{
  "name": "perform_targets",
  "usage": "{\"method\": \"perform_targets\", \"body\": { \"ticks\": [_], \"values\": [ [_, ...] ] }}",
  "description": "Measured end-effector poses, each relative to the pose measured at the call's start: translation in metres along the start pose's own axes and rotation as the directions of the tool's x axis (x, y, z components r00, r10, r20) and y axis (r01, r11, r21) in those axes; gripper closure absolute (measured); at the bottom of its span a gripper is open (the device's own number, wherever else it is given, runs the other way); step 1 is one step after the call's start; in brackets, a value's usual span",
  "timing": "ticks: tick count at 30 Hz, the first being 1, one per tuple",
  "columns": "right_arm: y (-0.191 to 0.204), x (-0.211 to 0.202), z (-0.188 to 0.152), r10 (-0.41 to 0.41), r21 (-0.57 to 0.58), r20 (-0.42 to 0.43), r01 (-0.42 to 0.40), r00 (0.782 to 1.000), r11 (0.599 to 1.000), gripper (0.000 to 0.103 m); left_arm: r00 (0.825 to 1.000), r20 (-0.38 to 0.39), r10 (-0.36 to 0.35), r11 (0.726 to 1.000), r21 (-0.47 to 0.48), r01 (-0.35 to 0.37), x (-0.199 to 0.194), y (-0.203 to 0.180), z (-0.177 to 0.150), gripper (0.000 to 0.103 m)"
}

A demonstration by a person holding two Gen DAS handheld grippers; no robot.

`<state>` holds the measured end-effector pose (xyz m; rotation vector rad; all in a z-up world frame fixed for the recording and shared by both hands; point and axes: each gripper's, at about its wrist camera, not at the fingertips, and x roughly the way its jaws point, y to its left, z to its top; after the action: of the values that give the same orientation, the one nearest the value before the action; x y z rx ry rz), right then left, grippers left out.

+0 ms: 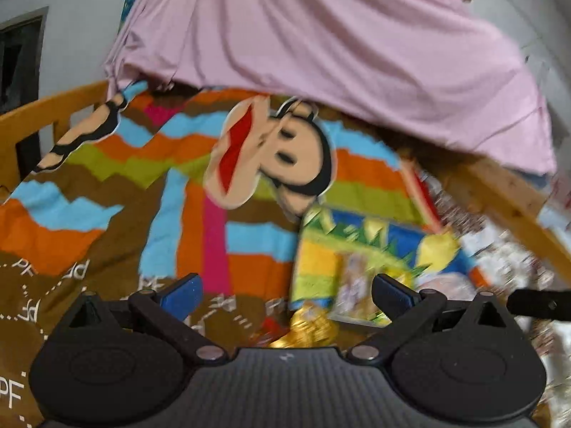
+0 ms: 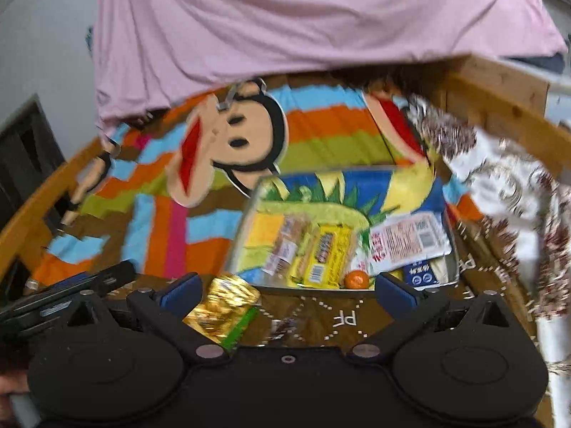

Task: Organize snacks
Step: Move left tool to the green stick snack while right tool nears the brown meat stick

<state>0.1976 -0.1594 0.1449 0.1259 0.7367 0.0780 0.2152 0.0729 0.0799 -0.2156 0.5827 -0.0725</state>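
A shallow clear-walled tray [image 2: 246,228] with a colourful cartoon base lies on the bedspread. In it are a yellow snack bar [image 2: 324,256], clear-wrapped biscuits [image 2: 285,246], a white packet [image 2: 407,239], a small orange sweet [image 2: 357,280] and a blue packet [image 2: 421,278]. A crumpled gold packet [image 2: 221,310] lies on the blanket in front of the tray, next to my right gripper's left finger. My right gripper [image 2: 287,294] is open and holds nothing. My left gripper [image 1: 287,296] is open too, with the gold packet [image 1: 307,331] low between its fingers and the blurred tray [image 1: 321,249] just beyond.
The striped bedspread [image 1: 142,164] with a cartoon monkey face covers the bed. A pink cloth [image 1: 321,35] hangs over the far side. A wooden bed rail [image 2: 499,107] curves round the edge. A white patterned cloth [image 2: 499,178] lies right of the tray.
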Motion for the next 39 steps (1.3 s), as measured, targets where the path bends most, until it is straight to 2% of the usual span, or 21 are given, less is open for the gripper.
{"method": "perform_targets", "body": {
  "ticks": [4, 7, 9, 12, 15, 18, 22, 24, 27, 31, 33, 39],
  "values": [
    [-0.019, 0.061, -0.014, -0.016, 0.017, -0.053, 0.017, 0.998, 1.0, 0.001, 0.998, -0.015, 0.063, 0.998, 0.0, -0.063, 0.021, 0.012, -0.007, 0.0],
    [-0.031, 0.089, -0.023, -0.005, 0.041, -0.104, 0.01, 0.995, 0.999, 0.001, 0.995, -0.066, 0.071, 0.997, -0.019, -0.073, 0.032, 0.013, -0.008, 0.0],
    [-0.035, 0.096, -0.029, 0.061, 0.056, -0.131, -0.054, 0.99, 0.997, 0.001, 0.994, -0.098, 0.039, 0.999, 0.001, -0.039, 0.036, 0.01, -0.013, 0.0],
    [-0.033, 0.094, -0.039, 0.167, 0.011, -0.144, -0.168, 0.975, 0.986, 0.001, 0.985, -0.167, -0.03, 0.999, 0.023, 0.034, 0.044, 0.002, -0.02, 0.0],
    [-0.031, 0.091, -0.046, 0.29, 0.007, -0.205, -0.295, 0.935, 0.956, 0.001, 0.966, -0.238, -0.099, 0.994, 0.024, 0.108, 0.052, -0.009, -0.026, 0.0],
    [-0.031, 0.087, -0.055, 0.367, 0.017, -0.262, -0.376, 0.893, 0.927, 0.001, 0.944, -0.296, -0.145, 0.987, 0.024, 0.159, 0.057, -0.019, -0.032, 0.0],
    [-0.027, 0.078, -0.065, 0.383, -0.02, -0.271, -0.403, 0.883, 0.915, 0.001, 0.91, -0.37, -0.186, 0.981, -0.023, 0.192, 0.06, -0.025, -0.033, 0.0],
    [-0.028, 0.075, -0.07, 0.383, -0.04, -0.258, -0.405, 0.887, 0.913, 0.001, 0.893, -0.391, -0.222, 0.975, -0.079, 0.208, 0.062, -0.023, -0.032, 0.0],
    [-0.029, 0.08, -0.08, 0.387, -0.042, -0.27, -0.413, 0.881, 0.91, 0.001, 0.862, -0.416, -0.288, 0.956, -0.174, 0.236, 0.071, -0.018, -0.031, 0.0],
    [-0.023, 0.084, -0.095, 0.406, -0.061, -0.276, -0.438, 0.871, 0.897, 0.001, 0.836, -0.412, -0.363, 0.928, -0.246, 0.281, 0.08, -0.01, -0.032, 0.0],
    [-0.019, 0.082, -0.1, 0.426, -0.081, -0.271, -0.462, 0.863, 0.883, 0.001, 0.829, -0.407, -0.383, 0.919, -0.254, 0.3, 0.084, -0.005, -0.033, 0.0],
    [-0.018, 0.089, -0.108, 0.463, -0.063, -0.248, -0.491, 0.851, 0.869, 0.004, 0.783, -0.408, -0.469, 0.881, -0.281, 0.38, 0.108, 0.008, -0.032, 0.001]
  ]
}}
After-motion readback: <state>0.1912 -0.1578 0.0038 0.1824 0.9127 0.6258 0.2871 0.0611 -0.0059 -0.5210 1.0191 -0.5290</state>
